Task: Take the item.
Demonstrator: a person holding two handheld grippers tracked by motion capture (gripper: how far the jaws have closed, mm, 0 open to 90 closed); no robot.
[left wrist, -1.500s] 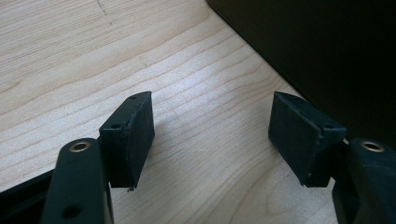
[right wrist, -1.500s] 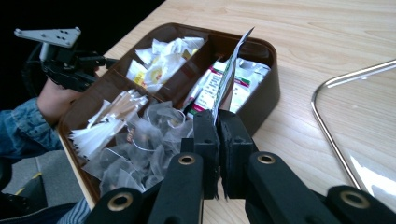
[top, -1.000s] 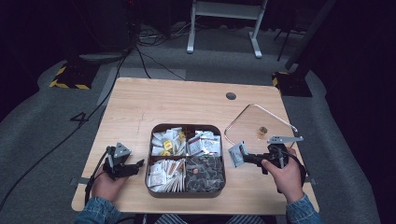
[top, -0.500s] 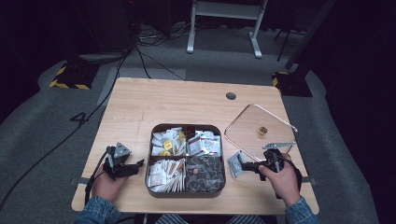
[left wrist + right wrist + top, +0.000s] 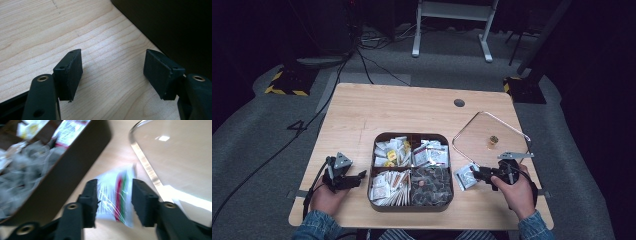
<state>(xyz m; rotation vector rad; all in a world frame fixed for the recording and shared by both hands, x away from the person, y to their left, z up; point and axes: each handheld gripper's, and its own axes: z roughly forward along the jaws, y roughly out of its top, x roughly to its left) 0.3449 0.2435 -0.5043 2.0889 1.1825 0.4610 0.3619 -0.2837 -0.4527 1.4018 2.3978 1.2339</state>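
Beside the tray (image 5: 412,206), packet (image 5: 117,195) lies between the just-opened right gripper (image 5: 114,200) jaws, unpinched; light, crinkly, slippery, so pinch mid-body. Left gripper (image 5: 112,75) apart, empty.

No lettering can be made out anywhere; print on the packets (image 5: 430,154) is too small to read.

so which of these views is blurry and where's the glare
Right gripper view: motion-blurred, the sachet and tray smeared, bright glare on the glass lid. Left gripper view: sharp wood grain, dark tray side upper right. High view: lit table, surroundings nearly black.
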